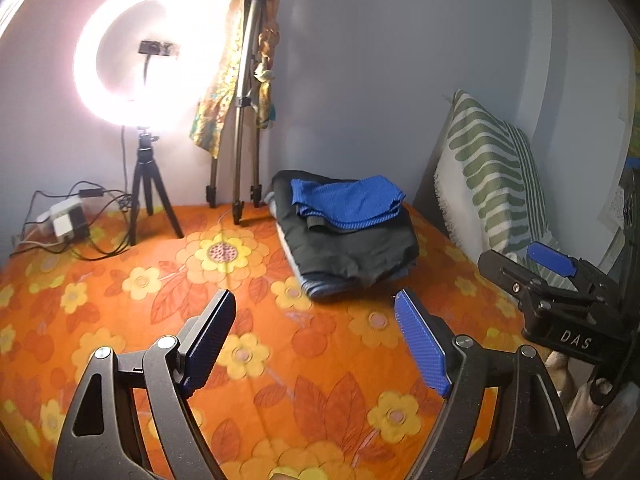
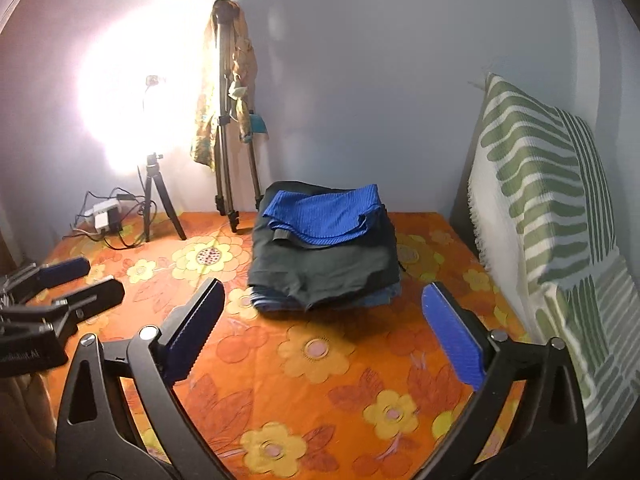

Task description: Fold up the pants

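A stack of folded garments [image 1: 348,248] lies at the back of the orange floral bed sheet [image 1: 240,320]. Dark green-black pants [image 2: 324,264] lie over blue layers, and a folded blue garment [image 2: 328,216] tops the stack. My left gripper [image 1: 316,340] is open and empty, hovering over the sheet in front of the stack. My right gripper [image 2: 332,332] is open and empty too, just in front of the stack. In the left wrist view the right gripper [image 1: 560,280] shows at the right edge; in the right wrist view the left gripper [image 2: 60,288] shows at the left edge.
A lit ring light on a small tripod [image 1: 148,184] and a taller tripod draped with patterned cloth [image 1: 244,100] stand at the back. A power strip with cables [image 1: 64,216] lies back left. A green-striped pillow [image 2: 540,208] leans against the right wall.
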The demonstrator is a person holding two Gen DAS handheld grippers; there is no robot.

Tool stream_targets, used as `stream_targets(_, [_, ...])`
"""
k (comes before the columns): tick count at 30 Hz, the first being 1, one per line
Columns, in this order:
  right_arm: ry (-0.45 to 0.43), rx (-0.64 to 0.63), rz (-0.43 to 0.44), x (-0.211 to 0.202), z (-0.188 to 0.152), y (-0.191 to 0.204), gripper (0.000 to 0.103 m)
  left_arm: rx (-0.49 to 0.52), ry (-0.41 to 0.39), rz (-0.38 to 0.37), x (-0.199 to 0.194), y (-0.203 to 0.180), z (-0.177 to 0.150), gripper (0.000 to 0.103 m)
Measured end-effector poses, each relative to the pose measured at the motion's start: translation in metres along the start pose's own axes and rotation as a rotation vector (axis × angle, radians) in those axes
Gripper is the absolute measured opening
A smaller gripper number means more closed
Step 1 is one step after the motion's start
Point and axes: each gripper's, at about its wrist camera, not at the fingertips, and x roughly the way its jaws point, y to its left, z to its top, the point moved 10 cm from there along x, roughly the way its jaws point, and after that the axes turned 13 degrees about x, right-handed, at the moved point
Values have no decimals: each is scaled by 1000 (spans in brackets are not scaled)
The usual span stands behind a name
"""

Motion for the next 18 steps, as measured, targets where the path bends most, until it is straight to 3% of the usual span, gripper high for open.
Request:
stream_targets(5, [0,-6,-3,-2,-19,8,102,42,15,24,-5,-1,-14,82])
stream_targets(11, [37,51,21,12,-32,9,102,30,31,40,-9,6,-27,82])
stream_targets(18, [30,41,-8,21,-36,10,102,12,65,49,-5,12,-35,82])
